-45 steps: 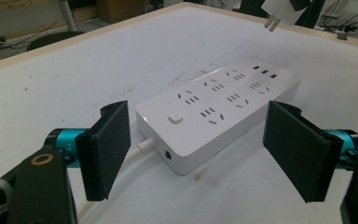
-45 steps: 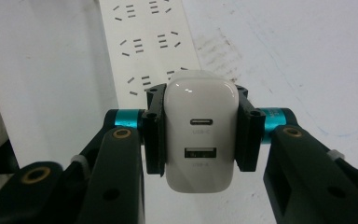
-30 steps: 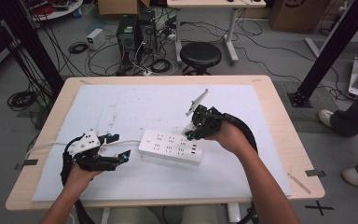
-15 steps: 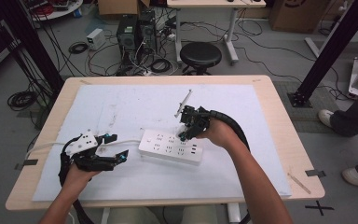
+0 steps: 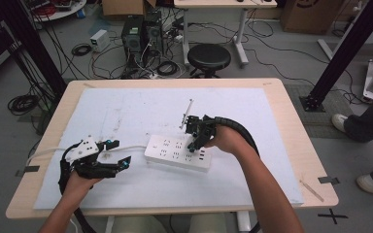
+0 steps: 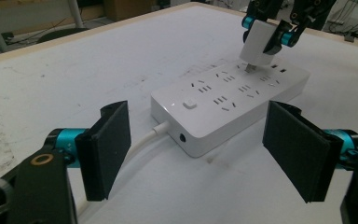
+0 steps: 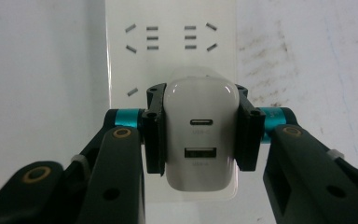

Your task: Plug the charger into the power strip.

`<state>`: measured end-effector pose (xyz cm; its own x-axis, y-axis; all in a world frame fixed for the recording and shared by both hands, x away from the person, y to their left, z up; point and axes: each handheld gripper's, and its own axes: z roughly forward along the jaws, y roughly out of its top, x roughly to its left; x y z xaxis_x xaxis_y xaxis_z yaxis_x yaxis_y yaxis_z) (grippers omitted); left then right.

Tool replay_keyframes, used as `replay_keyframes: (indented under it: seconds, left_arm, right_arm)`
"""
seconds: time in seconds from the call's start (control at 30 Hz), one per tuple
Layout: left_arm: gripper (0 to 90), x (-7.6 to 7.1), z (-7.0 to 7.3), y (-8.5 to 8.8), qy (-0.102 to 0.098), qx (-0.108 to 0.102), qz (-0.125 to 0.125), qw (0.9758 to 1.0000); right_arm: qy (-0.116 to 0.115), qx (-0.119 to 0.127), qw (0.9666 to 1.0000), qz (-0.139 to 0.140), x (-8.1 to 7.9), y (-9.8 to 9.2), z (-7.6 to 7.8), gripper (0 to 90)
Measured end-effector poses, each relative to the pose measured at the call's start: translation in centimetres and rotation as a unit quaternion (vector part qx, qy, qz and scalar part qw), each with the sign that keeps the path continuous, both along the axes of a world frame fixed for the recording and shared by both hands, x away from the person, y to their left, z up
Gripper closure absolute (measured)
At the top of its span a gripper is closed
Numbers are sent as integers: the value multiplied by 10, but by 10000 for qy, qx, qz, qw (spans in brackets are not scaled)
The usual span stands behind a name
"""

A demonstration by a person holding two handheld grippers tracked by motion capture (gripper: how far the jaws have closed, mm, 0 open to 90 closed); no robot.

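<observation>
A white power strip (image 5: 175, 153) lies flat on the white mat, its cord (image 5: 131, 148) leading off to the left. My right gripper (image 5: 194, 143) is shut on a white USB charger (image 7: 200, 135) and points down over the strip (image 7: 168, 42). In the left gripper view the charger (image 6: 259, 42) hangs at the strip's far end (image 6: 223, 98), its prongs down at a socket and still showing below the body. My left gripper (image 6: 205, 154) stands open at the cord end, nothing between its pads (image 6: 107, 149). In the high view, that left gripper (image 5: 119, 153) rests left of the strip.
A thin metal rod (image 5: 187, 114) lies on the mat (image 5: 126, 107) just behind the right hand. A small wooden stick (image 5: 312, 189) sits near the table's right front corner. Beyond the table are a stool (image 5: 209, 57), computer cases and floor cables.
The right hand has carried the charger leftward and down, from beside the strip's right end to above its sockets. The left gripper has stayed where it was.
</observation>
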<state>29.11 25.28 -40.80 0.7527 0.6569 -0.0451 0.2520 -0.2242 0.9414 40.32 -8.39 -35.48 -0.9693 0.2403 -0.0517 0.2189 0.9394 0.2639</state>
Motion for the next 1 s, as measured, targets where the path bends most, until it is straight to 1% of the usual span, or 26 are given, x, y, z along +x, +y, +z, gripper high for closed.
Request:
replay_keyframes:
  seconds: [0.07,0.17,0.3,0.33,0.37,0.4,0.43,0.47,0.5,0.53,0.63,0.73,0.83,0.93,1.0]
  left_arm:
    - [234,0,0,0,3,-4,4,10000]
    - [235,0,0,1,3,-6,5,10000]
    - [235,-1,-1,1,11,-25,17,10000]
    - [234,-1,-2,2,11,-23,24,10000]
    - [234,-1,-2,2,13,-25,19,10000]
    - [235,-1,-2,2,6,-18,21,10000]
    - [234,-2,-2,3,4,-30,23,10000]
    - [234,-2,-3,3,24,-28,33,10000]
    - [235,-2,-3,3,18,-35,44,10000]
    - [234,-2,-3,4,13,-50,49,10000]
    - [235,-3,-2,4,-6,-34,50,10000]
    - [235,-5,-2,5,-24,-36,79,10000]
    - [234,-6,-3,7,-9,-45,93,9999]
    - [234,-7,-4,8,6,-25,101,9999]
    - [234,-7,-4,9,-6,-37,107,9999]
  right_arm:
    - [-10,-79,10000,27,0,4,0,636]
    - [-68,-328,9994,112,0,11,2,637]
    - [-88,-596,9980,183,0,23,2,638]
    - [-84,-660,9977,151,-1,26,2,638]
    - [-85,-854,9961,190,-1,28,-4,639]
    - [-133,-839,9963,158,-1,31,-6,639]
    - [-100,-857,9962,123,-1,31,-6,639]
    - [-66,-822,9965,100,0,29,-6,640]
    - [-80,-817,9966,71,0,29,-7,640]
    - [-116,-858,9962,115,-1,31,-7,640]
    - [-43,-923,9957,51,1,34,-8,641]
    - [87,-848,9964,3,5,31,-10,641]
    - [95,-845,9964,2,6,32,-10,640]
    - [171,-705,9973,57,9,28,-9,633]
    - [175,-459,9988,28,9,23,-10,627]
